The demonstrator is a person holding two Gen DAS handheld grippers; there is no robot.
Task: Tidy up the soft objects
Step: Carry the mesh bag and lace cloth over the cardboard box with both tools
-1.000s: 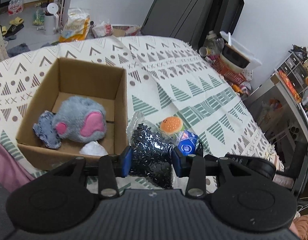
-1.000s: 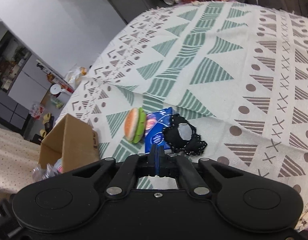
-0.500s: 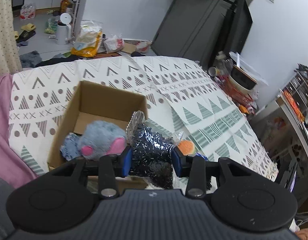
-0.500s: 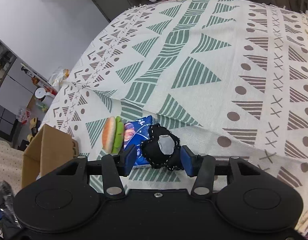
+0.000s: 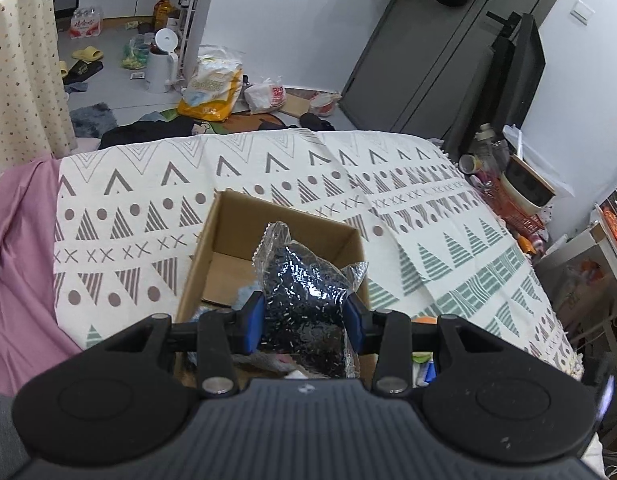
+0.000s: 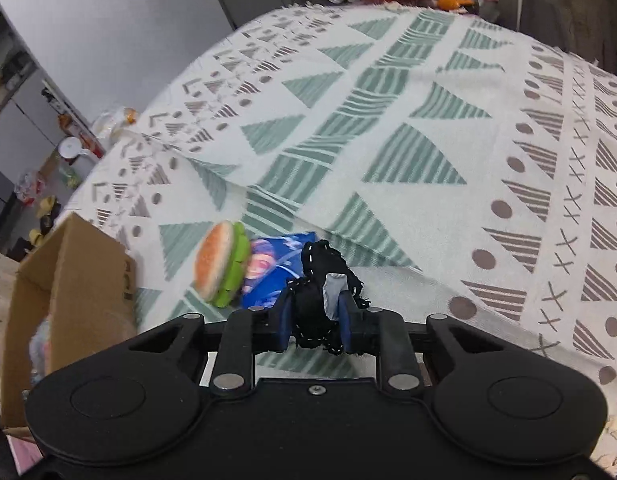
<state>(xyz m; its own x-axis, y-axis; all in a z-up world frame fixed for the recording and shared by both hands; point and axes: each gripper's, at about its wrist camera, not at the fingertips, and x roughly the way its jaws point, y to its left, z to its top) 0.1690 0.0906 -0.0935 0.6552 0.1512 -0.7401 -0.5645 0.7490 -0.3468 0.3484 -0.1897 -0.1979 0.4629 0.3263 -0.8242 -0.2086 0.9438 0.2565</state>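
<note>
Black bag (image 5: pixel 304 304) moved over box (image 5: pixel 228 236) — right gripper (image 6: pixel 314 316) closed, labels unreadable

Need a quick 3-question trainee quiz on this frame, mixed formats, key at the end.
1. True or false: the left gripper holds a clear bag of black bits over the cardboard box.
2. What does the right gripper hold? A) burger toy B) black fabric piece C) blue packet
3. Fill in: the burger toy lies on the patterned ____, beside the blue packet.

Key: 1 true; 2 B, the black fabric piece; 3 blanket.
</note>
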